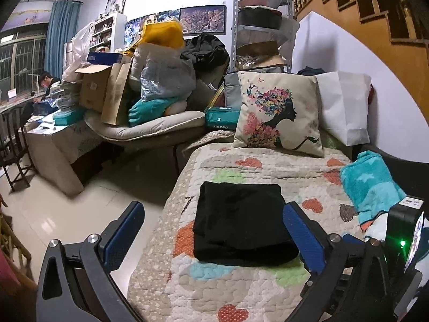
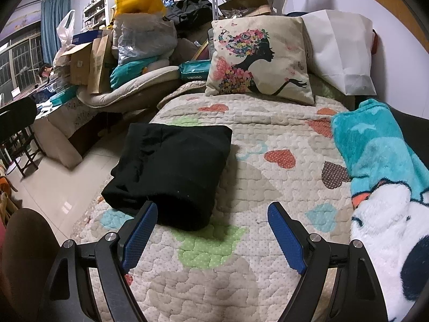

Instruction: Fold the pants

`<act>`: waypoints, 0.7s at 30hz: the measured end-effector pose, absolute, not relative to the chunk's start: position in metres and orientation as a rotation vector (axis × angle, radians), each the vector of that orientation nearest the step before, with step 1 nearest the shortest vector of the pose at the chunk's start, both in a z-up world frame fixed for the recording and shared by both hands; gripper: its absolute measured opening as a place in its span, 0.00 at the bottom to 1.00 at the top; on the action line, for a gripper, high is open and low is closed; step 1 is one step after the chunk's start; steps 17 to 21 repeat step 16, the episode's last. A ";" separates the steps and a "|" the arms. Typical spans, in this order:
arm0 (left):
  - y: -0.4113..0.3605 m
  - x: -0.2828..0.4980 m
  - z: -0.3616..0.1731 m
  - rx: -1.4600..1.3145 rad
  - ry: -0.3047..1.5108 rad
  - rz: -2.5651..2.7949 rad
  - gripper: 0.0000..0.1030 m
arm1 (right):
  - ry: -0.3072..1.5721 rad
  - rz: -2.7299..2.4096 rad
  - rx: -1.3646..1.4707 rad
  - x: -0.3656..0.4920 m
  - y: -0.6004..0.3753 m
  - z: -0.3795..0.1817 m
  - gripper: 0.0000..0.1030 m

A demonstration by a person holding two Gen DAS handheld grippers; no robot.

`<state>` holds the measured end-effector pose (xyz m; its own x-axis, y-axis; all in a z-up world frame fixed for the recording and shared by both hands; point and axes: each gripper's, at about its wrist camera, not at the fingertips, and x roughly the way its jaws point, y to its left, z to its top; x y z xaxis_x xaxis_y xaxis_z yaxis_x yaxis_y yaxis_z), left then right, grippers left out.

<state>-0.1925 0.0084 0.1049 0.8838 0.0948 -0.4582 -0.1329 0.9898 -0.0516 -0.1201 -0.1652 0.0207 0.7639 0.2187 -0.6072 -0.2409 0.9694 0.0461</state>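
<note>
While the cream quilted heart-patterned bedspread (image 2: 241, 139) fills our view, the black soft folded pants (image 2: 171, 171) lie on it at ten o'clock from our right gripper (image 2: 211, 214). They look light, limp, likely to slump; we would pinch a thick folded edge. Both grippers, left gripper (image 1: 214, 212) included, have fingers spread, holding nothing.

The black pants (image 2: 171, 171) lie folded into a compact, flat rectangle on the heart-patterned quilt (image 2: 241, 123).
</note>
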 end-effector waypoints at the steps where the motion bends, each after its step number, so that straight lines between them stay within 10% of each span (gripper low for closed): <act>1: 0.008 -0.191 0.102 -0.089 0.487 0.120 1.00 | 0.656 0.251 -0.037 -0.121 -0.164 0.021 0.86; 21: 0.011 -0.168 0.058 -0.117 0.745 0.119 1.00 | 0.702 0.259 -0.062 -0.119 -0.157 0.011 0.86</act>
